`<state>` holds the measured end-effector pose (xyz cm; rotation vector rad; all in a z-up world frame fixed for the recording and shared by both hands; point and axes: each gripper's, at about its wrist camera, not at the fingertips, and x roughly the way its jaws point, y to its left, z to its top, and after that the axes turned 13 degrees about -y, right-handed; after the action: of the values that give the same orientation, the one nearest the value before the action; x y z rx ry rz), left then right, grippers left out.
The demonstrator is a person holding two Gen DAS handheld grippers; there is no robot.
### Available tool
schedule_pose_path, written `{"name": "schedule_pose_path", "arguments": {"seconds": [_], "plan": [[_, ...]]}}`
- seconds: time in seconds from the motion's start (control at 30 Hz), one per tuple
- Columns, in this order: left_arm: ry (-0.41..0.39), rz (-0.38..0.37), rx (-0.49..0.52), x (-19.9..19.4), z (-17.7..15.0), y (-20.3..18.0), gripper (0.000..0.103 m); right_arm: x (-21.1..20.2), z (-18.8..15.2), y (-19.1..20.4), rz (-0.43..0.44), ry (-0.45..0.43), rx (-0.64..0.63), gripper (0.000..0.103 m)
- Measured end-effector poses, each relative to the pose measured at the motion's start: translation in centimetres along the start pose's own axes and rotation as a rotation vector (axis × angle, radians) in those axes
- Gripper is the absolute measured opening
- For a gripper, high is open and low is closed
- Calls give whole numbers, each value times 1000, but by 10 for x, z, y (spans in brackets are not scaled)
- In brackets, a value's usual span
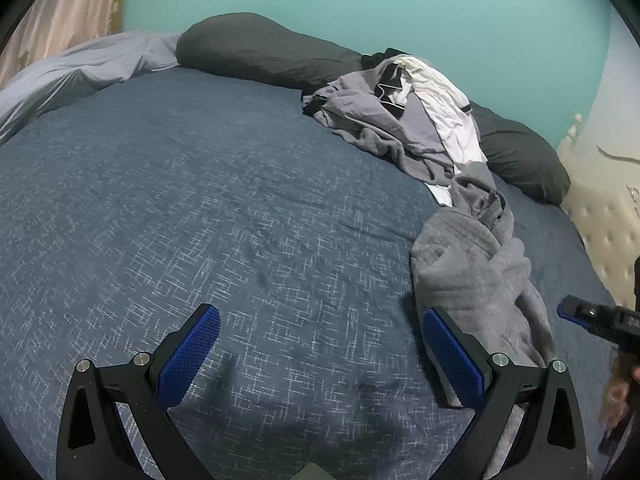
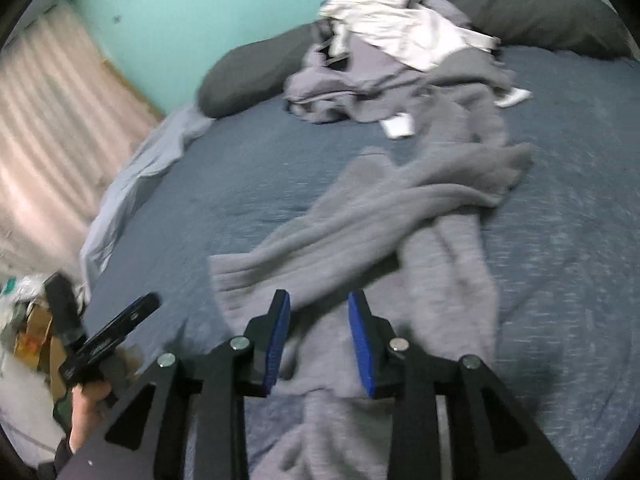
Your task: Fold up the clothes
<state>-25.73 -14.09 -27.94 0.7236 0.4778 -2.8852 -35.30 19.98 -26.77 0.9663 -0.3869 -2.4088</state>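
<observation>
On the blue bedspread, the left gripper hovered wide open and empty. To its right, the grey garment stretched lengthwise away from the nearer right gripper, whose 2 parted fingers straddled its near end without pinching.

Left wrist view looks down-forward over the bed from its near edge toward the teal wall. Right wrist view sits close above the grey garment, angled likewise. Both share the clothes pile, pillows, wall.
</observation>
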Motion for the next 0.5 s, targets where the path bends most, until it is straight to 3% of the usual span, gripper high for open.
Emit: {"name": "schedule_pose_path", "arguments": {"seconds": [0.23, 0.43, 0.47, 0.5], "plan": [[2, 13, 1, 3, 0, 6, 103, 31, 7, -18, -64, -9, 126, 56], [7, 21, -11, 5, 0, 12, 103, 55, 18, -35, -104, -21, 240, 56], [7, 22, -12, 5, 0, 12, 103, 58, 19, -35, -107, -26, 245, 51], [7, 22, -13, 5, 0, 13, 103, 60, 20, -35, -108, -31, 242, 37]]}}
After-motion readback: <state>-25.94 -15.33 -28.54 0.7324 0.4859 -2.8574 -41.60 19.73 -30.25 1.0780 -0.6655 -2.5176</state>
